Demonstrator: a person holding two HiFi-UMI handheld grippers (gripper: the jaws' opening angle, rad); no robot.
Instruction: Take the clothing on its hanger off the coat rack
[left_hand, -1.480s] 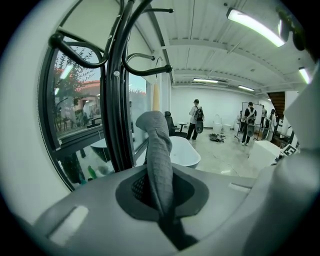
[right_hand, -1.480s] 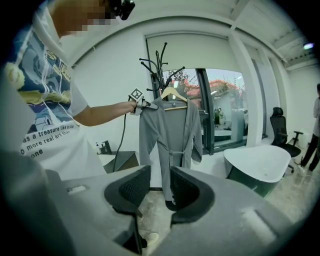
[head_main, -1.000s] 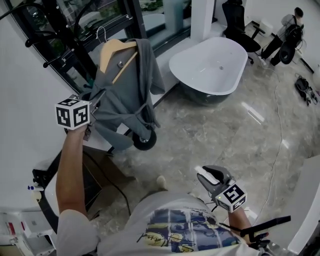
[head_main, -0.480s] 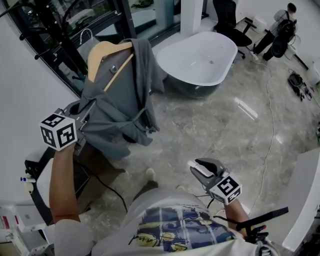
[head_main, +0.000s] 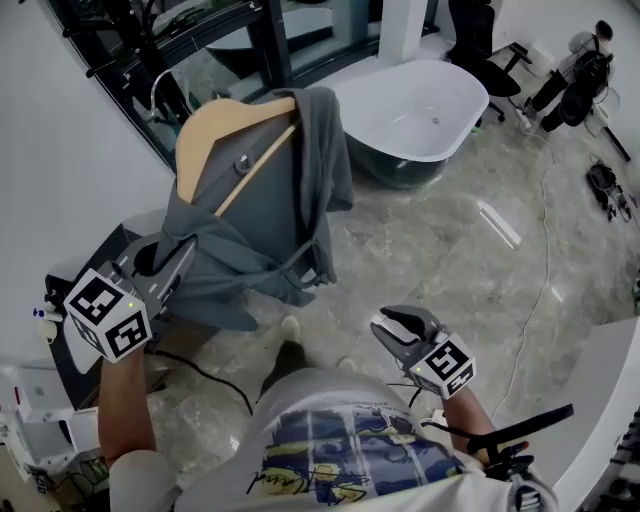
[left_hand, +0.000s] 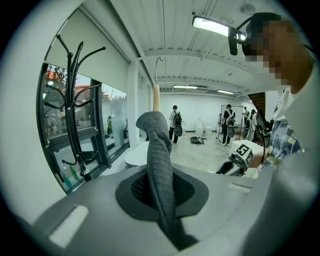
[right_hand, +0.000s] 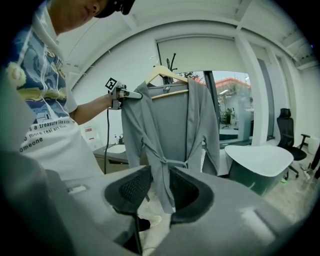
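Note:
A grey robe (head_main: 265, 205) hangs on a wooden hanger (head_main: 215, 115), free of the black coat rack (head_main: 135, 30) behind it. My left gripper (head_main: 180, 255) is shut on the robe's shoulder fabric and carries robe and hanger. In the left gripper view the cloth (left_hand: 159, 150) runs down between the closed pads of the left gripper (left_hand: 161, 200), with the coat rack (left_hand: 75, 110) off to the left. My right gripper (head_main: 395, 328) is low at the right, apart from the robe; its jaws have just been closing a little, with nothing between them. From the right gripper (right_hand: 159, 187) the robe (right_hand: 175, 125) shows farther off.
A white bathtub (head_main: 420, 110) stands on the marble floor behind the robe. A black office chair (head_main: 480, 40) and a seated person (head_main: 580, 60) are at the far right. A cable (head_main: 545, 290) trails across the floor. A cabinet with a cord (head_main: 200, 365) sits at my left.
My left gripper has carried the robe and hanger away from the coat rack, toward me and lower in the head view. The right gripper has shifted slightly left.

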